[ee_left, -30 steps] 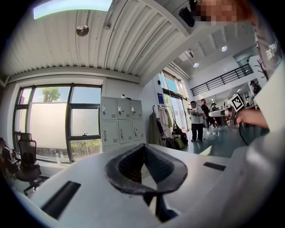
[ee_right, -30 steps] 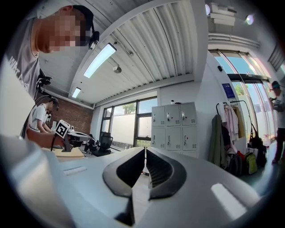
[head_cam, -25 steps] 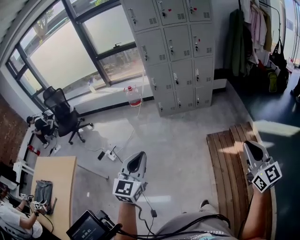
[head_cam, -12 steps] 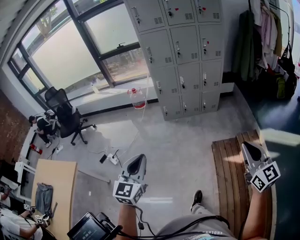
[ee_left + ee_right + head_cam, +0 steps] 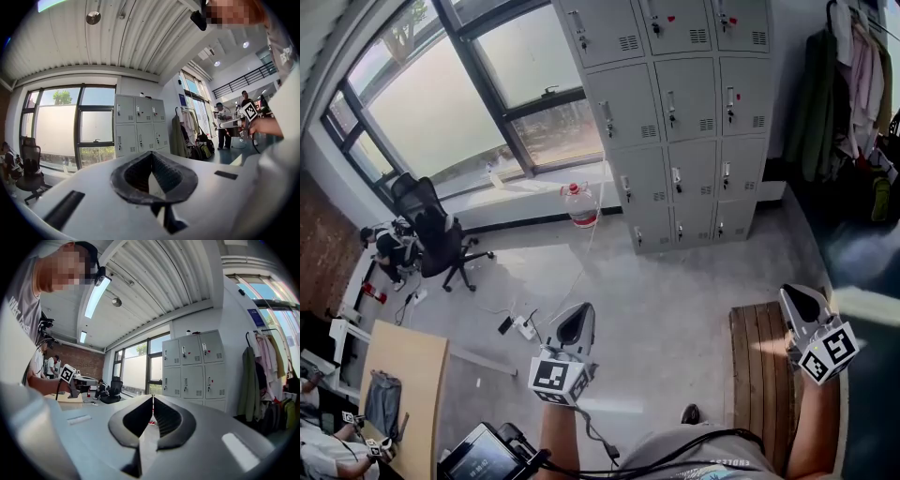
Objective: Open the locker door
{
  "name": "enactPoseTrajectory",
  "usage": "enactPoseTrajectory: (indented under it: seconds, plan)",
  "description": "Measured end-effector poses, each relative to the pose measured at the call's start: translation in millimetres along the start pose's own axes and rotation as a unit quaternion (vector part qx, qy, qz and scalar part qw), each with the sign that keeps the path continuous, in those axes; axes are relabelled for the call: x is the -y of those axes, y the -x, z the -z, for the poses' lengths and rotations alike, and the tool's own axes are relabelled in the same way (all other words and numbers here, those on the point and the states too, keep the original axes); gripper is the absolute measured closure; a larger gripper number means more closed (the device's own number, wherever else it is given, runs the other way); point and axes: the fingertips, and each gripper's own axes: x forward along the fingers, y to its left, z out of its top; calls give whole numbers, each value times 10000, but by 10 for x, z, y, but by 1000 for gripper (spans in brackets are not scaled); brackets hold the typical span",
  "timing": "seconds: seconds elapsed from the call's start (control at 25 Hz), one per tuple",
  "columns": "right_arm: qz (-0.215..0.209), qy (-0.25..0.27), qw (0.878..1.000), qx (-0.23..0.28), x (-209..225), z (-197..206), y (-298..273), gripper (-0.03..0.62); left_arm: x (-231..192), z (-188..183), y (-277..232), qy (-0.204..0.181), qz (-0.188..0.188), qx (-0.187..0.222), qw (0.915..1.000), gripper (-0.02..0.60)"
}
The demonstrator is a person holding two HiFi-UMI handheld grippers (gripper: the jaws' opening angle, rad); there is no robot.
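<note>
A grey bank of lockers (image 5: 680, 103) stands against the far wall, every door closed, each with a small handle; it also shows as lockers (image 5: 140, 124) and lockers (image 5: 192, 369). My left gripper (image 5: 575, 322) is held low, well short of the lockers, jaws shut with nothing between them. My right gripper (image 5: 804, 298) hovers at the right over a wooden bench, also shut and empty. In the left gripper view the gripper (image 5: 151, 153) tips meet, and the right gripper (image 5: 153, 397) tips meet too.
A wooden slatted bench (image 5: 761, 375) lies at the lower right. Coats (image 5: 844, 75) hang right of the lockers. A water jug (image 5: 583, 206) sits by the window, an office chair (image 5: 431, 230) at left, a power strip and cables (image 5: 525, 326) on the floor, a desk (image 5: 394, 394) lower left.
The view has advanced toward the lockers, which now sit lower and larger in frame. Both grippers keep their pose and stay shut.
</note>
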Motion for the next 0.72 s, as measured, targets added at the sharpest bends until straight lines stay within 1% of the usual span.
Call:
enactPoseTrajectory:
  seconds: [0.2,0.4,0.6,0.72]
  plan:
    - [-97,-45,9999,-7,253,5,-538,594,-214,20,-404,28,-72,-39,10000,574]
    - [-129,-101,9999,-33,464,30,-1149,594,-644,85,-857,29,-135,-145,9998,574]
    - [4,-175,9998,20,801,87,-1826,594,-1120,204,-1513,33,-84,-219,9997,574]
    - [57,-212,9998,10,944,107,-2260,594,-1397,173,-1944,-20,17,-181,9998,574]
